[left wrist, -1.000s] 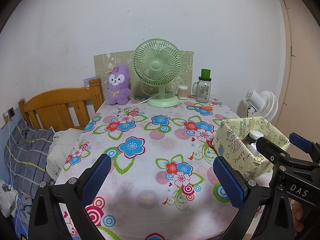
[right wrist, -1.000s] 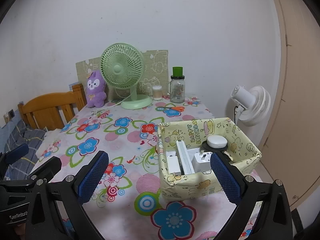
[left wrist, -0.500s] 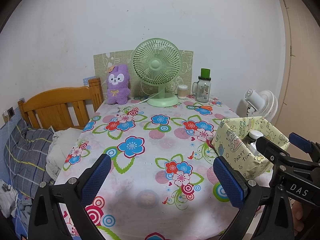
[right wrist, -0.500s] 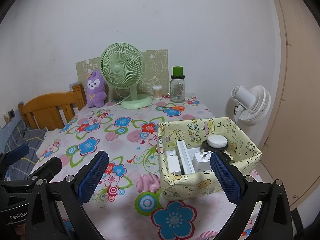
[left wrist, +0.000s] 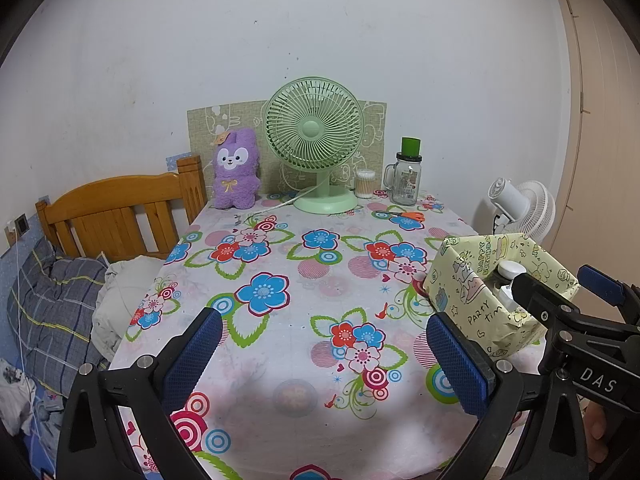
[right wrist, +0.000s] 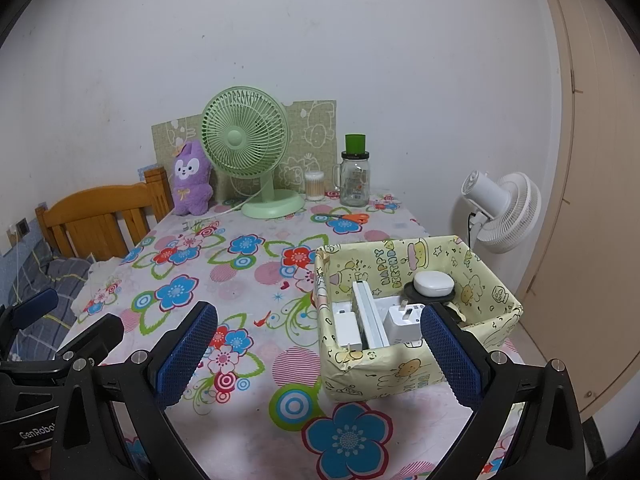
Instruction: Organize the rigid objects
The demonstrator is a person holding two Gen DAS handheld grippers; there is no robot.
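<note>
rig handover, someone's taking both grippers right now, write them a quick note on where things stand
Left gripper: open, empty, over the near table edge.
Right gripper: open, empty, just in front of the box.
Box sits at the table's right side and holds a white charger, white boxes and a white case on a black disc.
Loose on the table: orange scissors near the jar at the far end.
Done: the small items look boxed.
Left: probably the scissors, if they belong in the box.

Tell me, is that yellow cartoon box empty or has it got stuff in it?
Not empty. The yellow box holds a white earbud case on a dark disc, a white plug adapter and flat white pieces.
</note>
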